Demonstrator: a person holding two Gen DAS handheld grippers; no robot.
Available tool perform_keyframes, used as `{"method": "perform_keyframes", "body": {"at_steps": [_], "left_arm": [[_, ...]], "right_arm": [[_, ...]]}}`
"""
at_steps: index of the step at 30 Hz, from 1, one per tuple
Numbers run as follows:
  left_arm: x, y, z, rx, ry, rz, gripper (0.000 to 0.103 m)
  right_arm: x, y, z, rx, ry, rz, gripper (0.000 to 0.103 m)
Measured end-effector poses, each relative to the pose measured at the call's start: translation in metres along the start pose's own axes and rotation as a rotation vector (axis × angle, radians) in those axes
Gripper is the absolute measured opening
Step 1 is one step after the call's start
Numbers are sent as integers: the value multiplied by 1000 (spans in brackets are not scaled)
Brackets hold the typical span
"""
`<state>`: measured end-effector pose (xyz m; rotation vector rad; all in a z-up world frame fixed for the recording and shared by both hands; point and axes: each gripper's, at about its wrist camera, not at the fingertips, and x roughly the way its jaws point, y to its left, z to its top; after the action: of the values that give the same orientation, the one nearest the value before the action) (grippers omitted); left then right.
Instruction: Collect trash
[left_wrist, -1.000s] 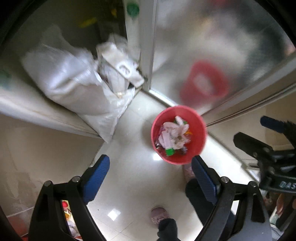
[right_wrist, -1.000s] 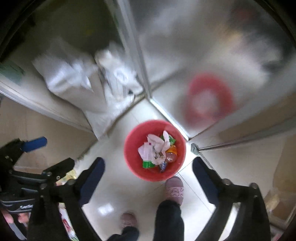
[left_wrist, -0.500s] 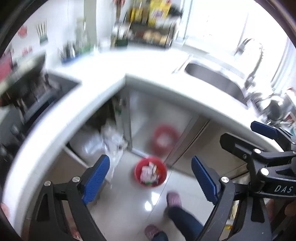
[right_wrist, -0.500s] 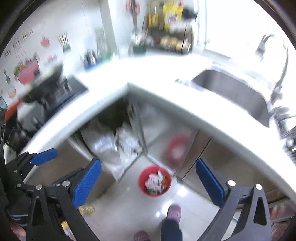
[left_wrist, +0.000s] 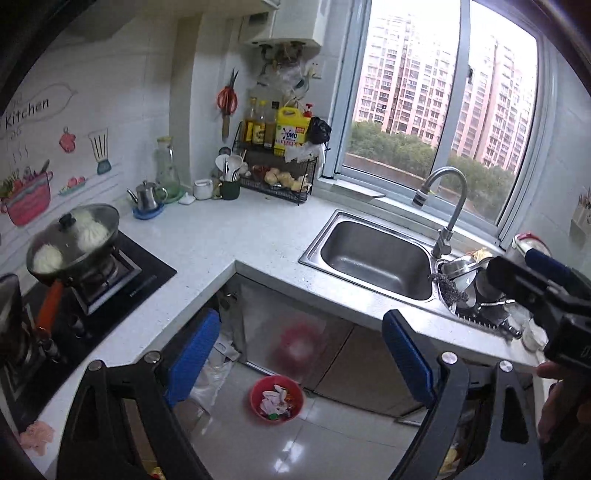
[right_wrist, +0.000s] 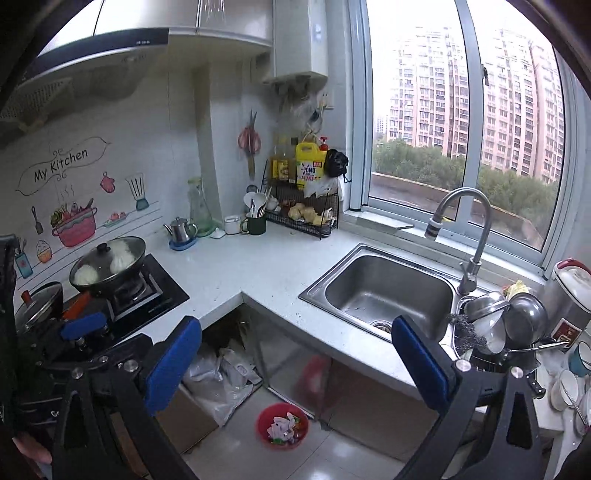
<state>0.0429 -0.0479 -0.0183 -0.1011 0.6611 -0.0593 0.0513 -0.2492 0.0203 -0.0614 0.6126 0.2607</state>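
Steel pan (left_wrist: 74, 236) at nine o'clock holds white buns under a glass lid. Red bin (left_wrist: 277, 398) on the floor at six o'clock holds crumpled paper and wrappers. Steel sink (left_wrist: 373, 258) sits at three o'clock. Left gripper (left_wrist: 299, 362) and right gripper (right_wrist: 295, 369) both gape apart, holding nothing.

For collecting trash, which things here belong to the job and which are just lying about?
Job: red bin on the floor with wrappers and paper inside; left hand-held gripper and right hand-held gripper, both open, holding nothing.

Lying about: lidded pan, kettle, sink, detergent jug.
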Motion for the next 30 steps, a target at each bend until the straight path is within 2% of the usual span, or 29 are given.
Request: {"method": "perform_keyframes", "body": {"at_steps": [2,5,8,14,21,30], "left_arm": [[-9,-7,-1,26,-14,23,88],[-31,-17,-5,29,-35,18,88],[-51,-27,-11,26,-59,54,88],[-78,-44,-27,50,-86,65,88],[-96,-58,-34,64,-90,64,88],[-98,-62,-39,54,-77,63,88]], "right_arm": [[-8,-1,-2,6,-9,12,103],[-21,0,-8,-1,-21,18,103],[-34,-4,-14,-3,-28,30,103],[-56,-9,-26,-6,-29,35,103],[-75,-14,-33,-16,-38,35,103],[-82,-15,-37,-20,-37,40,103]]}}
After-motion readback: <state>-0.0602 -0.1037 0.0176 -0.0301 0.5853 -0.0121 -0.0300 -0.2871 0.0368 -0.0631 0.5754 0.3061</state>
